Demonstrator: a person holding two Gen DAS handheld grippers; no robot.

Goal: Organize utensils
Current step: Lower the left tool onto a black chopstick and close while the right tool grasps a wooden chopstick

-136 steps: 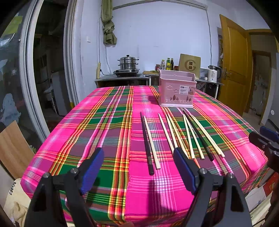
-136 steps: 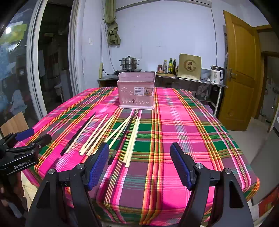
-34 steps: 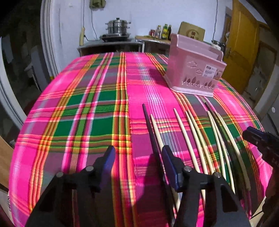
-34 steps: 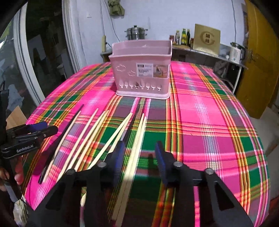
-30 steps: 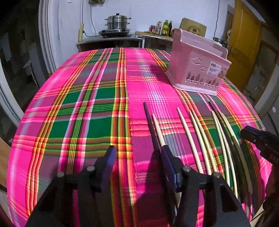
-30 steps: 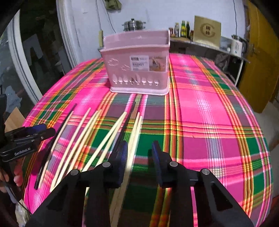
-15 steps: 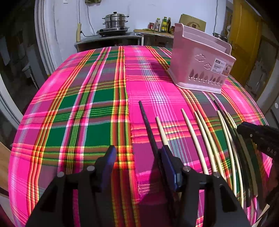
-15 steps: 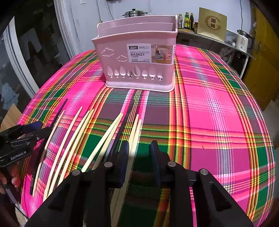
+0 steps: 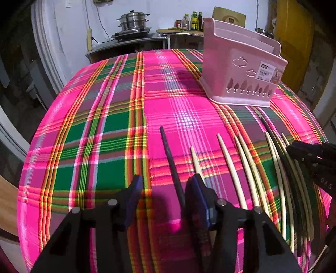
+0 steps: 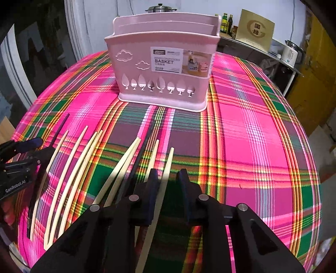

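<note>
Left wrist view, far left: dark doorway, then steel steamer pot (image 9: 133, 20) on back counter, bottles (image 9: 191, 20) beside it, yellow door (image 9: 294, 40) at far right. Plaid tablecloth (image 9: 105, 117) covering whole table. Pink utensil basket (image 9: 241, 71) standing upright at far right of cloth, well beyond chopstick tips.

Count — two black chopsticks, eight pale wooden ones, laid in a fan on cloth in front of basket, none inside it as far as visible.

Left gripper (image 9: 166, 189) low over near edge, jaws parted, nothing clamped. Black chopstick (image 9: 171, 163) running into the gap, just inside right blue pad (image 9: 199, 195); cannot tell if touching. Pale chopstick (image 9: 197, 161) passing behind that same pad. Three more pale sticks (image 9: 247, 168) further right, then the right-hand cluster partly hidden by tip of the other tool.

Right wrist view, left edge: left gripper body with white lettering, overlapping leftmost sticks. Second black chopstick (image 10: 142, 153) mid-fan, pale pair to its left, two pale to its right. Right gripper (image 10: 168, 184) jaws narrowly parted, not closed — rightmost pale chopstick (image 10: 167, 168) lying between the pads, along left pad; contact not clear. Basket (image 10: 163, 63) straight ahead, label facing camera. Gold box (image 10: 255, 29) and white kettle (image 10: 290, 52) on shelf behind, right.
</note>
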